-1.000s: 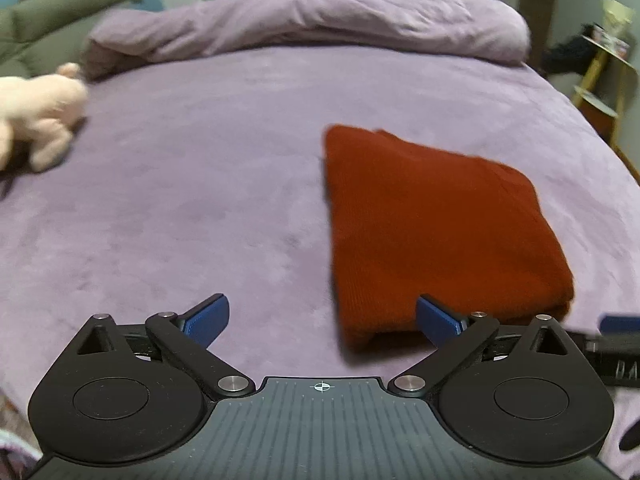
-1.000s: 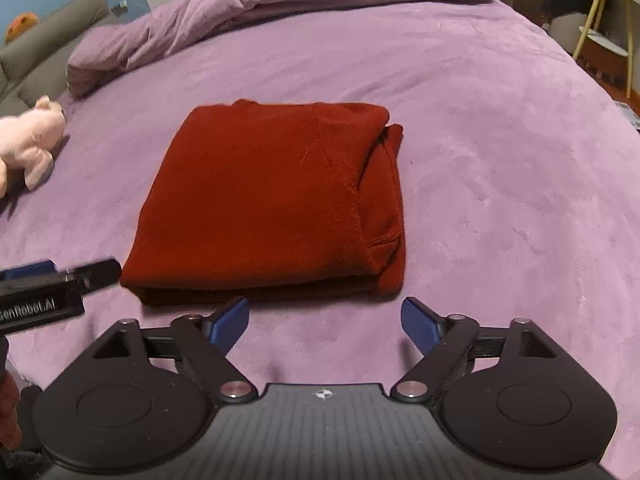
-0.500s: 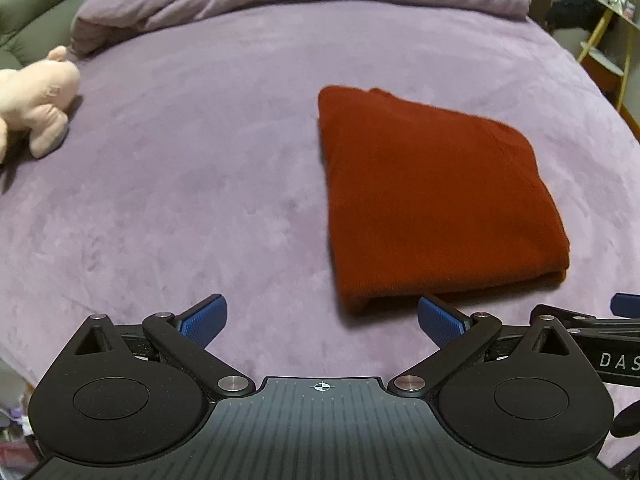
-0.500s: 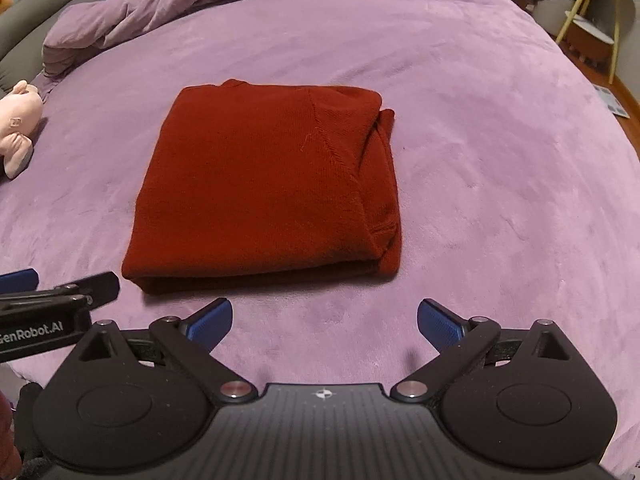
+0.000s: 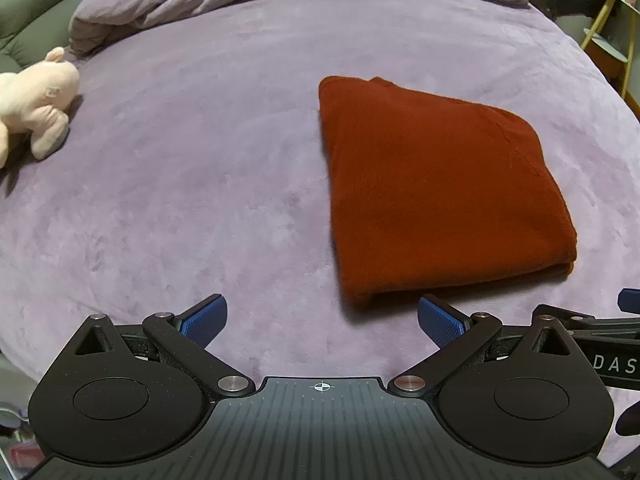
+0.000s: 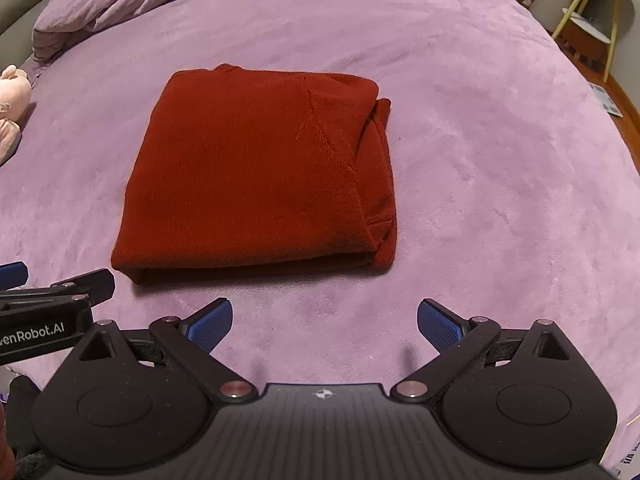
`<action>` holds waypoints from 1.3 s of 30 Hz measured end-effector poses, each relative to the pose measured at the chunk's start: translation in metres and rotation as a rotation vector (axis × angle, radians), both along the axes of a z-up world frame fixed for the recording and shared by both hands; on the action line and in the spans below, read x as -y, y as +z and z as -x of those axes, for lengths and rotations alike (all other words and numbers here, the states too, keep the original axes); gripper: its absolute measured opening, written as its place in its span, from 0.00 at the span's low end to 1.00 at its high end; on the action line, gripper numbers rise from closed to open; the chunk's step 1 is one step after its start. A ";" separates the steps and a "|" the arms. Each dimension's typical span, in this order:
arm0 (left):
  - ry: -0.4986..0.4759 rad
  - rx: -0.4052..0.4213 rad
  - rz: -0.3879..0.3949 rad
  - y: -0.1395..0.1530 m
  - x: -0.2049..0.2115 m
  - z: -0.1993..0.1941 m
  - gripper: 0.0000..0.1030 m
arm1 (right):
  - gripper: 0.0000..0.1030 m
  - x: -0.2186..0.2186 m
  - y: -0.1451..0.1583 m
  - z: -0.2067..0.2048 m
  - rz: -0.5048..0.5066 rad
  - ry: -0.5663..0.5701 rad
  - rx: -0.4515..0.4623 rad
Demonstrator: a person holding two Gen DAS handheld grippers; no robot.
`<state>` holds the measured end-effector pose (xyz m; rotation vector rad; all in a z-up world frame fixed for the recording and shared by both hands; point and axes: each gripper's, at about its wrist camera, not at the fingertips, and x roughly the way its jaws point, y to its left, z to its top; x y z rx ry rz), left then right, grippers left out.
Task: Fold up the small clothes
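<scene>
Sweater [image 6: 256, 176] lies folded just beyond right gripper [image 6: 324, 320].

I've got a rust-red ribbed sweater [image 6: 256, 172] on the plain lilac bedspread [image 6: 480, 152], a pale pink plush toy [image 5: 34, 100], blue textured pads [image 6: 210, 324], possibly yellow shelf legs [image 6: 576, 12].

Rust-red knit garment [image 6: 256, 176] folded, lying flat on purple bedspread [image 6: 480, 152].

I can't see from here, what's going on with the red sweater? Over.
Both tools open, left, right, holding nothing. Red sweater folded flat on the purple bed, untouched. Pink plush toy far off, nothing in the way.
</scene>
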<state>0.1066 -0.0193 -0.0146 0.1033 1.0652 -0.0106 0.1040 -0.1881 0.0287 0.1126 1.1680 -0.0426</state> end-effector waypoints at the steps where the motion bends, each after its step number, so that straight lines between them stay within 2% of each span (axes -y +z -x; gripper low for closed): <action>1: -0.001 -0.001 0.001 0.000 0.000 0.000 1.00 | 0.96 -0.001 0.000 0.000 0.001 0.002 -0.001; 39: -0.003 -0.025 0.005 -0.004 0.003 0.000 1.00 | 0.96 -0.004 -0.001 -0.003 0.028 0.004 -0.019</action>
